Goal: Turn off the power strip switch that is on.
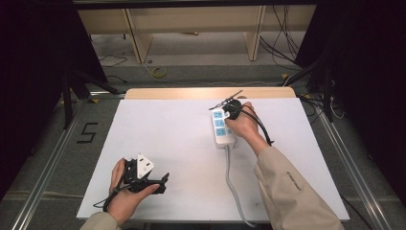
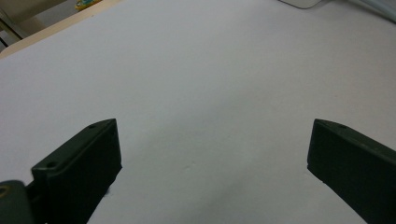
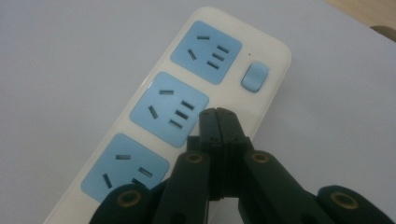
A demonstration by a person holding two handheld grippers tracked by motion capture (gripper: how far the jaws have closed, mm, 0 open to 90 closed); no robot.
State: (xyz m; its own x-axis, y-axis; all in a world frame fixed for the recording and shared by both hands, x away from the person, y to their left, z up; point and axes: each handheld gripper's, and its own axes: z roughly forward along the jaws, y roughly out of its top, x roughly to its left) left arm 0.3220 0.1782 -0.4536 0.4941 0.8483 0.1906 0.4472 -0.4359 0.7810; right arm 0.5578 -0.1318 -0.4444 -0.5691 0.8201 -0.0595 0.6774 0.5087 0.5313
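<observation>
The cream plastic power strip with three blue sockets [image 3: 154, 121] lies just beyond the right gripper [image 3: 219, 116], whose jaws are pressed together, empty, perhaps approaching its blue switch [image 3: 255, 77]. The left gripper [image 1: 143, 179] rests wide apart on the white surface [image 2: 210, 70].

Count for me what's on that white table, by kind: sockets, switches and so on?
Power strip: 1
Blue sockets on it: 3
Blue switch: 1
Grey cord: 1
Hand-held claws, left and right: 2
Total: 8
</observation>
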